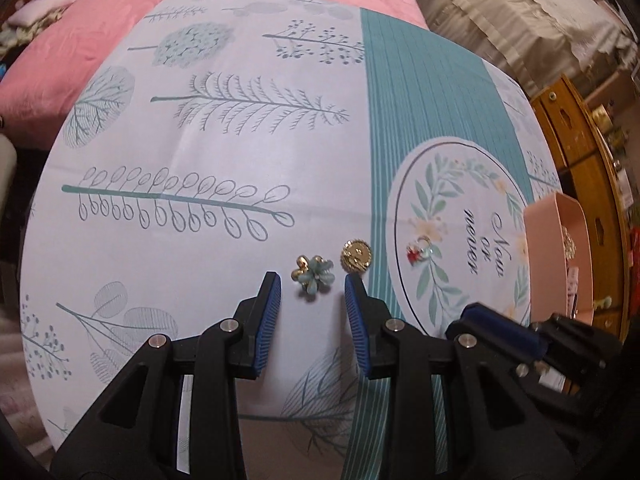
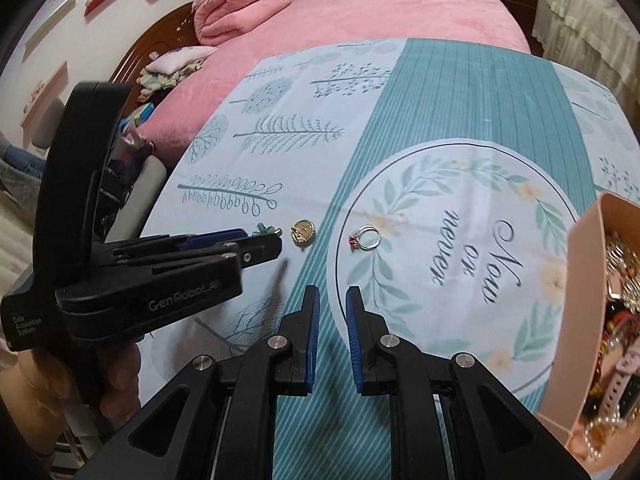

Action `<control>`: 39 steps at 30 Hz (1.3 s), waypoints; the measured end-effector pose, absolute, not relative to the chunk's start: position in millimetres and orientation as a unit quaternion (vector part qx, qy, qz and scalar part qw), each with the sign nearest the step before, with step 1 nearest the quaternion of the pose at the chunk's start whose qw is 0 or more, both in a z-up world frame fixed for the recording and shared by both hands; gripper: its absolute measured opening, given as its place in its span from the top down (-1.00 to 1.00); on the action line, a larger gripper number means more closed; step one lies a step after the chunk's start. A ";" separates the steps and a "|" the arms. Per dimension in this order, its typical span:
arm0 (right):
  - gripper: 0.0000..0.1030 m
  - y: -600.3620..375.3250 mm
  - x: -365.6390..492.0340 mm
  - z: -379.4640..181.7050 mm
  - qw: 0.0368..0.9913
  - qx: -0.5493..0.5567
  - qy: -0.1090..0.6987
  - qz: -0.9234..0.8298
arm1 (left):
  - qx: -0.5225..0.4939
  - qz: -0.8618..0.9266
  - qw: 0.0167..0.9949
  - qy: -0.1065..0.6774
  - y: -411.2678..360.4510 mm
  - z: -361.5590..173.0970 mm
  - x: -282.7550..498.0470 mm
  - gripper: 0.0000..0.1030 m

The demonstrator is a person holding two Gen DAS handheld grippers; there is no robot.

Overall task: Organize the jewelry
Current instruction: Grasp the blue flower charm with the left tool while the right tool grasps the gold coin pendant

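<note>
On the leaf-print tablecloth [image 1: 224, 152] lie three pieces: a pale blue flower brooch with gold beads [image 1: 314, 278], a round gold brooch [image 1: 356, 255] and a silver ring with a red stone [image 1: 420, 249]. My left gripper [image 1: 313, 286] points steeply down, open, its blue pads on either side of the flower brooch without touching it. In the right wrist view the left gripper [image 2: 262, 242] half hides the flower brooch [image 2: 266, 230], with the gold brooch [image 2: 303, 232] and the ring [image 2: 368, 238] to its right. My right gripper [image 2: 333, 294] hovers short of the ring, its jaws narrowly apart and empty.
A pink tray [image 2: 588, 264] heaped with chains, beads and a pink watch stands at the cloth's right edge. A pink bedspread [image 2: 380, 12] lies beyond the cloth. A wooden cabinet [image 1: 584, 168] stands to the right. A hand holds the left gripper's handle [image 2: 116, 376].
</note>
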State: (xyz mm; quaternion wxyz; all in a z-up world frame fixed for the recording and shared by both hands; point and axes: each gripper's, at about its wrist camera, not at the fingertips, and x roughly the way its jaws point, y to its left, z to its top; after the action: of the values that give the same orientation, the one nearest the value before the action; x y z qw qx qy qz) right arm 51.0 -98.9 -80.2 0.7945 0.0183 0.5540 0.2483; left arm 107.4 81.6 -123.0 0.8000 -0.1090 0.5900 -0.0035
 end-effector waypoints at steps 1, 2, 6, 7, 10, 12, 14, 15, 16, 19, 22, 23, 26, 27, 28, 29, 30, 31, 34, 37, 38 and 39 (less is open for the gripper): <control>0.74 -96.7 52.5 -81.8 0.794 0.016 0.554 0.249 | -0.112 0.000 0.800 0.589 81.8 -124.1 108.1 0.42; 0.74 -95.1 53.5 -82.9 0.794 0.015 0.554 0.250 | -0.115 0.005 0.801 0.588 82.3 -125.3 109.2 0.42; 0.74 -89.9 59.4 -87.3 0.791 0.012 0.556 0.256 | -0.124 0.024 0.800 0.587 83.0 -128.6 114.1 0.42; 0.74 -88.8 60.3 -87.9 0.790 0.012 0.556 0.257 | -0.126 0.028 0.799 0.587 82.3 -129.0 115.0 0.42; 0.74 -87.1 62.7 -89.6 0.790 0.009 0.556 0.260 | -0.133 0.040 0.799 0.586 82.0 -129.9 117.4 0.42; 0.74 -85.3 65.2 -91.1 0.789 0.008 0.556 0.263 | -0.136 0.047 0.799 0.584 81.1 -130.1 118.1 0.42; 0.74 -84.1 64.5 -90.8 0.788 0.004 0.556 0.266 | -0.137 0.048 0.800 0.583 80.3 -130.2 117.2 0.60; 0.74 -82.4 65.6 -90.8 0.788 0.001 0.555 0.268 | -0.139 0.047 0.799 0.584 81.6 -130.6 116.3 0.65; 0.74 -79.7 66.6 -91.3 0.787 -0.001 0.554 0.270 | -0.142 0.046 0.799 0.582 83.0 -129.9 114.6 0.67; 0.74 -72.7 69.3 -91.3 0.785 -0.008 0.551 0.281 | -0.142 0.053 0.803 0.576 91.3 -125.3 105.4 0.68; 0.56 -64.6 72.3 -92.2 0.784 -0.018 0.550 0.288 | -0.144 0.059 0.801 0.578 101.3 -123.0 93.0 0.68; 0.37 -61.8 73.1 -92.2 0.785 -0.021 0.547 0.291 | -0.145 0.064 0.800 0.579 104.8 -122.9 88.5 0.68; 0.28 -52.3 76.0 -91.2 0.794 -0.042 0.529 0.296 | -0.151 0.076 0.799 0.577 114.8 -121.9 77.1 0.68; 0.28 -49.3 77.2 -91.9 0.795 -0.049 0.527 0.296 | -0.152 0.080 0.799 0.576 117.4 -122.0 73.4 0.68; 0.28 -46.1 79.2 -93.0 0.796 -0.056 0.524 0.297 | -0.155 0.083 0.799 0.575 119.9 -121.7 70.3 0.68; 0.28 -43.0 81.3 -93.9 0.797 -0.062 0.521 0.298 | -0.158 0.086 0.799 0.574 122.5 -121.5 67.4 0.68; 0.28 -40.6 83.1 -94.8 0.798 -0.068 0.520 0.298 | -0.160 0.088 0.799 0.573 125.2 -122.3 65.6 0.68; 0.28 -37.2 85.1 -96.5 0.798 -0.074 0.518 0.299 | -0.163 0.090 0.799 0.571 127.2 -122.2 63.8 0.68; 0.28 -28.5 89.4 -101.3 0.801 -0.100 0.509 0.300 | -0.168 0.094 0.802 0.566 132.9 -122.5 59.5 0.68; 0.28 -21.9 90.7 -107.8 0.800 -0.129 0.506 0.296 | -0.171 0.096 0.803 0.563 135.5 -121.6 56.4 0.68; 0.28 -20.5 90.2 -109.7 0.800 -0.136 0.505 0.295 | -0.173 0.097 0.803 0.562 136.3 -121.3 55.2 0.68; 0.29 -18.7 88.9 -110.0 0.802 -0.146 0.499 0.295 | -0.175 0.098 0.803 0.562 137.1 -121.0 54.4 0.68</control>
State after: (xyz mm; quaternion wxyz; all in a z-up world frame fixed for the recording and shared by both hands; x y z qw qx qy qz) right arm 88.9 -18.7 -110.0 0.8016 -0.1458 0.4993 0.2948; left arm 54.4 137.1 -121.0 0.8025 -0.1747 0.5620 0.0980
